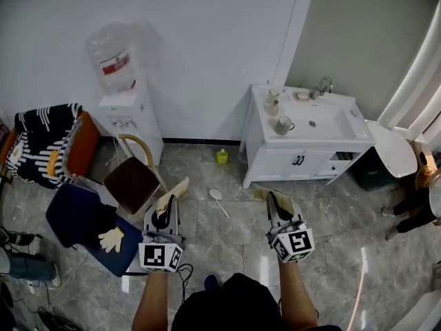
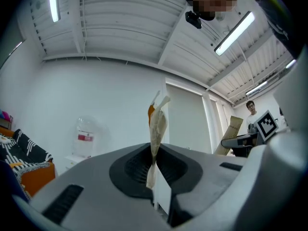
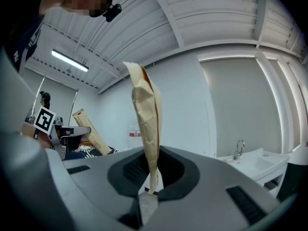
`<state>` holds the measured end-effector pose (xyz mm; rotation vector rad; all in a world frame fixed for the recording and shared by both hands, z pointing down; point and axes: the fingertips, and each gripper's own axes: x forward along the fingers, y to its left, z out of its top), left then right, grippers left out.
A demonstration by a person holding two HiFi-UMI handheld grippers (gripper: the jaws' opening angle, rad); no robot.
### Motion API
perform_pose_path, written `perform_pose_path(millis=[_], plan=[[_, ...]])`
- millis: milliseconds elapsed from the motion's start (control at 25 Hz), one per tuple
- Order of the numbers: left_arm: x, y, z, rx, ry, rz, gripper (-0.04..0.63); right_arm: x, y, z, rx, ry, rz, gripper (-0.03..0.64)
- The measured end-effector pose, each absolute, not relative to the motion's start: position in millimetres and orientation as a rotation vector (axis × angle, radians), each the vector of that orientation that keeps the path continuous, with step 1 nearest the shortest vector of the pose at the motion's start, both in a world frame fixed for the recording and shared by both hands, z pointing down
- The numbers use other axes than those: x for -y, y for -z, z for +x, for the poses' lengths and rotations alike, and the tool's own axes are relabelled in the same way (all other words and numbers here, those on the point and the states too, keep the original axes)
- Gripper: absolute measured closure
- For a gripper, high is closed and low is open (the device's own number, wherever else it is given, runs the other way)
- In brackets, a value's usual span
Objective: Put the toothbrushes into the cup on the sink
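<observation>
Each hand-held gripper is shut on a tan paper-wrapped toothbrush. In the head view my left gripper [image 1: 167, 211] holds its toothbrush [image 1: 176, 191] pointing forward over the floor. My right gripper [image 1: 274, 203] pinches the other toothbrush [image 1: 262, 193]. In the left gripper view the wrapper [image 2: 157, 124] stands up from the closed left gripper [image 2: 154, 163]. The right gripper view shows the same: wrapper [image 3: 146, 129], right gripper [image 3: 151, 178]. The grey cup [image 1: 283, 125] stands on the white sink counter [image 1: 331, 126], well ahead of both grippers. The tap [image 3: 238, 148] shows at the right.
A water dispenser [image 1: 127, 109] stands against the back wall at the left. A brown chair [image 1: 132, 181] and a blue seat [image 1: 79, 219] with a glove sit at left. A yellow bottle [image 1: 222, 156] and a white spoon-like thing [image 1: 218, 200] lie on the floor before the sink cabinet. A person [image 1: 420, 198] is at the right edge.
</observation>
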<state>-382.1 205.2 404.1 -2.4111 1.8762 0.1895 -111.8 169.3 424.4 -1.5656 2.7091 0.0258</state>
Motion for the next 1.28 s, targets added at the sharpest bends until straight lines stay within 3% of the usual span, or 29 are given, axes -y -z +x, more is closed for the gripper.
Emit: perform_pose_path(millis=[560, 960, 1280], plan=[[-41, -402, -403, -1.842, -0.187, -2.424, 0.548, -16, -437, -108, -2.700, -0.088, -1.565, 0.570], [139, -405, -354, -1.846, -0.166, -2.434, 0.548, 167, -435, -88, -2.733, -0.085, -1.472, 0.570], [225, -409, -323, -1.838, -0.152, -2.476, 0.548, 250, -436, -73, -2.743, -0.053, -1.483, 0.570]])
